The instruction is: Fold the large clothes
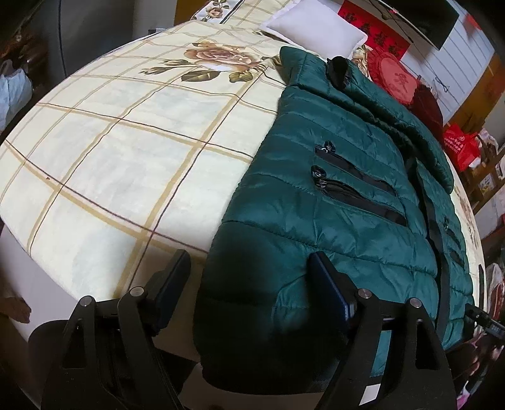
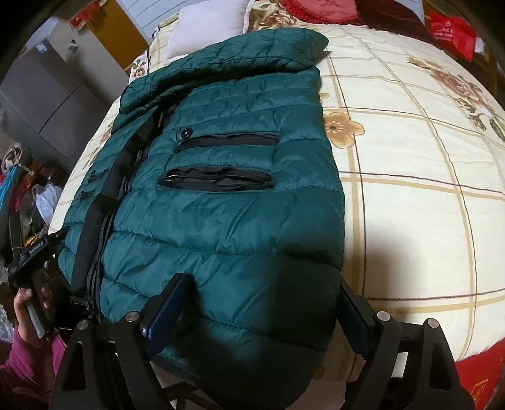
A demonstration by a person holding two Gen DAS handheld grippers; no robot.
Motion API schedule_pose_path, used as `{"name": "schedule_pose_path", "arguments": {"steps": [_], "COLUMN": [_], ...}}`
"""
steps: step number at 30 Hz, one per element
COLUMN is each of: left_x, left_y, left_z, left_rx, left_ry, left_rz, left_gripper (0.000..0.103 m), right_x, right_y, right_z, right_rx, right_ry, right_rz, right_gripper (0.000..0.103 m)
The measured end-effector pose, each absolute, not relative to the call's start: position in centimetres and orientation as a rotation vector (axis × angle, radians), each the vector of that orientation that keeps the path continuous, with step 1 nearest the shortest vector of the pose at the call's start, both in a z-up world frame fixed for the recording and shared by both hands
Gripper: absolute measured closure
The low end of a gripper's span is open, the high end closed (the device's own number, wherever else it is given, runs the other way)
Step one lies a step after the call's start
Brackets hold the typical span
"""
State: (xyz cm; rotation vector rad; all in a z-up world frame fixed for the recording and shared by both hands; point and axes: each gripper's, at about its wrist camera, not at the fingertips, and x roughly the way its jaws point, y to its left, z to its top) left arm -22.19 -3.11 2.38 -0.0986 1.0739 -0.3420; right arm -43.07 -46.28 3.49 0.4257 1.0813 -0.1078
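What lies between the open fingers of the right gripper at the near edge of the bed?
The hem of the green jacket fills the right gripper, seen in the right wrist view.

Both wrist cameras look from the bed's foot edge toward the pillow [image 1: 315, 26], close above the green puffer jacket [image 2: 227, 205], which both views share

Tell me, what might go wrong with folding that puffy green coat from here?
The green jacket hangs over the bed edge, so it could slide off once lifted. Its slick, puffy hem sits between the open right gripper and may slip from a shallow pinch. The open pocket zipper could snag.
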Motion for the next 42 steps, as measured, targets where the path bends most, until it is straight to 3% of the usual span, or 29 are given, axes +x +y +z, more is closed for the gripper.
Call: {"name": "schedule_pose_path", "arguments": {"steps": [37, 42], "left_x": [-22.6, -22.8], "left_y": [-5.1, -5.0], "left_z": [2.3, 2.3], "left_rx": [-0.023, -0.019], "left_ry": [1.087, 1.101], "left_rz": [-0.373, -0.383], "left_gripper": [0.018, 0.018], "right_x": [-43.7, -43.9], "right_y": [-47.2, -47.2], "right_z": [3.3, 3.9], "right_rx": [0.564, 0.553], "right_ry": [1.004, 0.985], "right_rz": [-0.002, 0.025], "right_gripper": [0.016, 0.028]}}
